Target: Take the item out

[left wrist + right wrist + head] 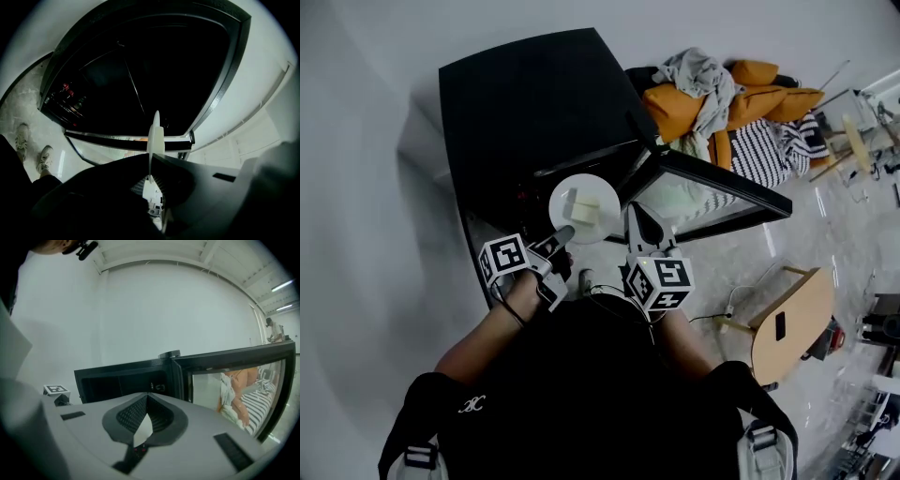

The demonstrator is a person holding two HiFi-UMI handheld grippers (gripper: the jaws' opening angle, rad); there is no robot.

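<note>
A white plate carrying pale food blocks hangs just in front of the black oven's open mouth. My left gripper is shut on the plate's near rim. In the left gripper view the plate shows edge-on, pinched between the dark jaws of that gripper, with the oven's dark cavity behind it. My right gripper is shut and empty, just right of the plate beside the open glass door. In the right gripper view, that gripper's pads meet with nothing between them.
The oven door swings out to the right. Behind it lies a pile of orange cushions and striped cloth. A wooden guitar-shaped board lies on the glossy floor at the right. The person's shoes stand below the oven.
</note>
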